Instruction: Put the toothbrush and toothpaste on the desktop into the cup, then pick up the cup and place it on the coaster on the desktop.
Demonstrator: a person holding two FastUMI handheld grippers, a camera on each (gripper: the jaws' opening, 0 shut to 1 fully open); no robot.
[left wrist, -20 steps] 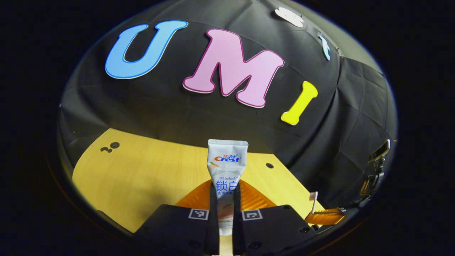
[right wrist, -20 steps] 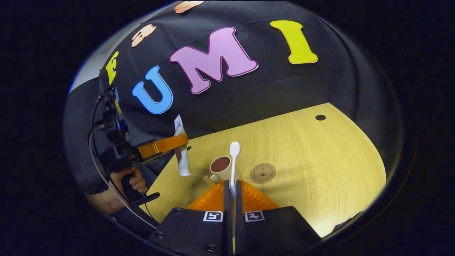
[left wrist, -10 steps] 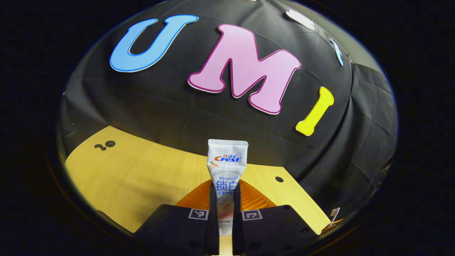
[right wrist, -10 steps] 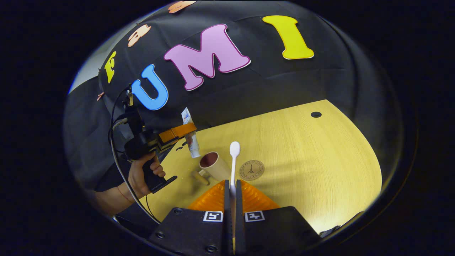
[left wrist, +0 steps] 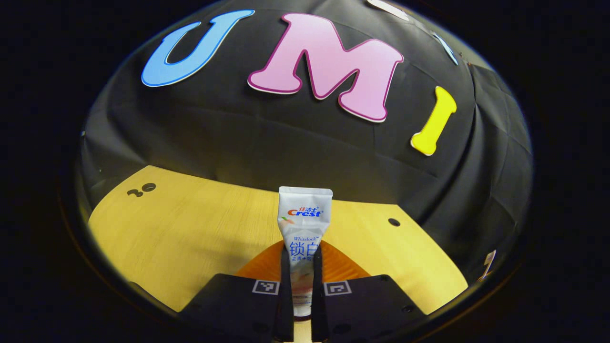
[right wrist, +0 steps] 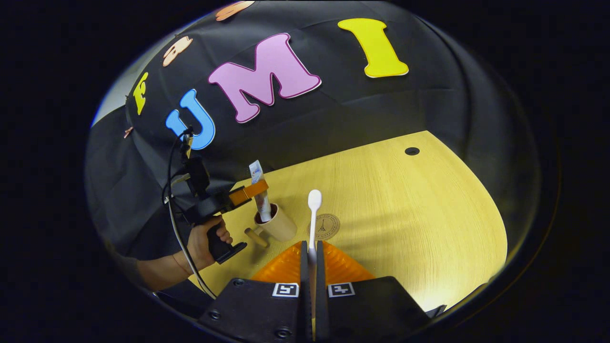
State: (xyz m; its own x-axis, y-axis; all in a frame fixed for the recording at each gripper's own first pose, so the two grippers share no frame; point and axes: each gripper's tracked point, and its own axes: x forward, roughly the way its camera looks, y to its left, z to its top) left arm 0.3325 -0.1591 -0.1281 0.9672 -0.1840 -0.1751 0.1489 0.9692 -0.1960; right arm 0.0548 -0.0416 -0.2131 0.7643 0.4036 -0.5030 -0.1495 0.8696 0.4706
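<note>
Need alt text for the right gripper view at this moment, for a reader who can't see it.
The right gripper is shut on an upright white toothbrush. Farther off, the left gripper, held by a hand, lowers a toothpaste tube into a cup on the wooden desktop, beside a round coaster.

You have one toothpaste tube (left wrist: 304, 224) standing between your left gripper's fingers, and one toothbrush (right wrist: 313, 214) between your right gripper's fingers. Ahead of your right gripper, slightly to its left, stands one cup (right wrist: 276, 224); one round coaster (right wrist: 325, 226) lies just ahead, beside the brush head. Two grippers count in all: left gripper (left wrist: 301, 267), right gripper (right wrist: 310, 259). One hand (right wrist: 202, 240) is visible. One desktop (right wrist: 405, 209).
</note>
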